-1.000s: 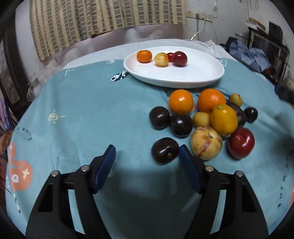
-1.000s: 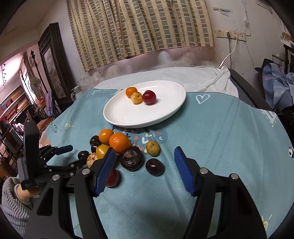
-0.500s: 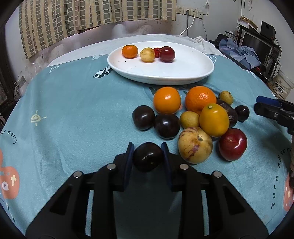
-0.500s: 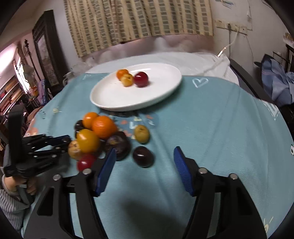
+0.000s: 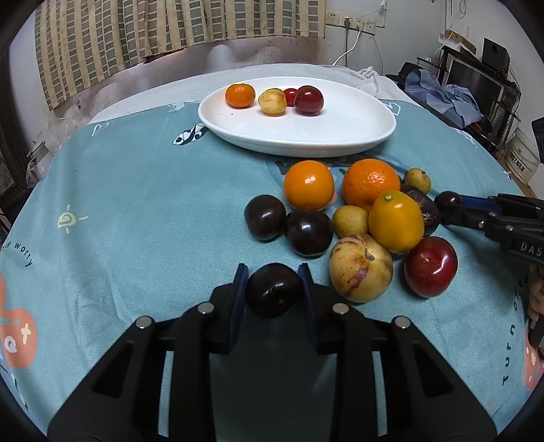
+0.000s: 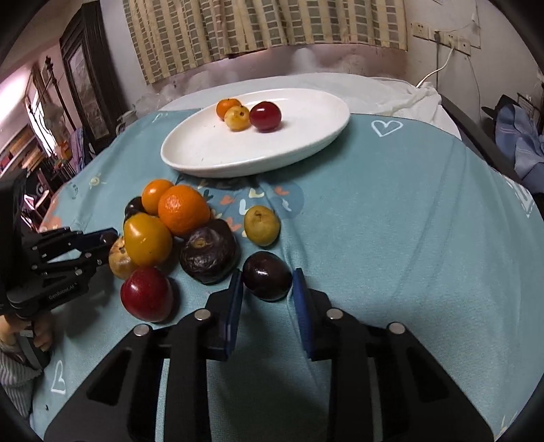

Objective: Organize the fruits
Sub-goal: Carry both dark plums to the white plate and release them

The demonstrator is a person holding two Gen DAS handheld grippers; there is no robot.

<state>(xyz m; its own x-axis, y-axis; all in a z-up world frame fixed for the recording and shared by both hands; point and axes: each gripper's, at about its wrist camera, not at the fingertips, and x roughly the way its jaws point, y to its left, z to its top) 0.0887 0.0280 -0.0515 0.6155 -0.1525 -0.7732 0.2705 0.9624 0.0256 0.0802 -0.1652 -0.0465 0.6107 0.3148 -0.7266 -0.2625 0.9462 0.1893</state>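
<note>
Blue-padded fingers of the left gripper [image 5: 273, 282] are clamped on a dark plum [image 5: 273, 289], the right gripper [image 6: 267, 285] is closed around another dark plum [image 6: 266, 274], loose fruit is heaped just beyond, and farther off a white plate [image 5: 357, 132] is seen.

Lived-in home: checked curtains [image 5: 170, 30], framed mirror [image 6: 86, 85], heaped clothes [image 5: 448, 98].

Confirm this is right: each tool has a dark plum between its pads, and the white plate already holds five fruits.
Not quite: the white plate holds four fruits, not five, as the left wrist view shows: an orange one, a yellow one, a small red one and a dark red one. The rest stands: the left tool and the right tool each have a dark plum between their pads.
</note>
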